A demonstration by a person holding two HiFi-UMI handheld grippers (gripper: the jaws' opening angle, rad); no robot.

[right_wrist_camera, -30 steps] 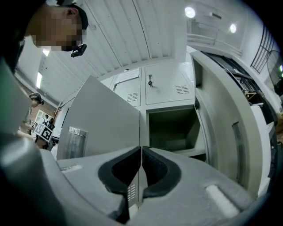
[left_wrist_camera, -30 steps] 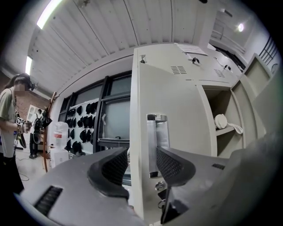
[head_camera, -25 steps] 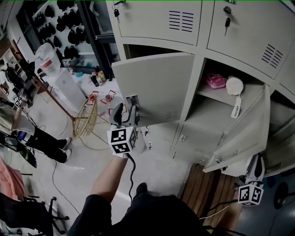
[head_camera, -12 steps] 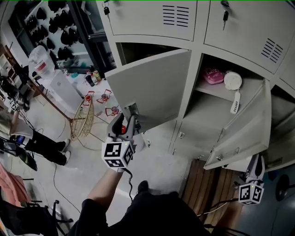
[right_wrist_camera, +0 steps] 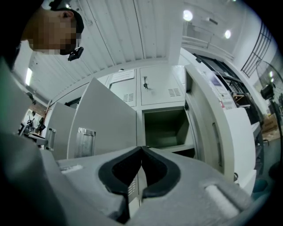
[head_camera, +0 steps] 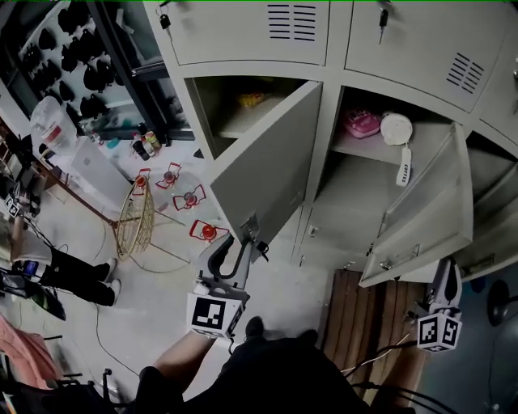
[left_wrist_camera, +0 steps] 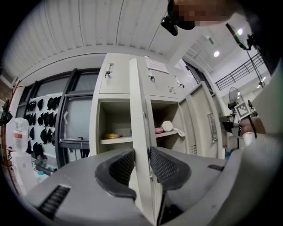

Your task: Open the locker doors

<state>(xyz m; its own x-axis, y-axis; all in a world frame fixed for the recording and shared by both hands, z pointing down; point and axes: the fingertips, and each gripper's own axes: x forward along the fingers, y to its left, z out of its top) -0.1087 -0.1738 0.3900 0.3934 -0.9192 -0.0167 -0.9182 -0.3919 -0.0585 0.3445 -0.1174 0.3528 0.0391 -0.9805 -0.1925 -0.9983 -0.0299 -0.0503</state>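
Observation:
My left gripper has its jaws closing on the free edge of the left middle locker door, low on the door near its latch. In the left gripper view both ribbed pads press the thin door edge from either side. This door stands swung well out, showing a shelf with a yellow item. My right gripper hangs low at the right, shut and empty, below the neighbouring open door. That locker holds a pink item and a white round thing.
The upper lockers are closed, with keys in their locks. A gold wire basket and small red stands sit on the floor at the left, near a seated person's legs. A wooden pallet lies below the lockers.
The left gripper has pulled down and back toward me with the door edge between its jaws, and the left door has swung much wider. The right gripper has stayed put.

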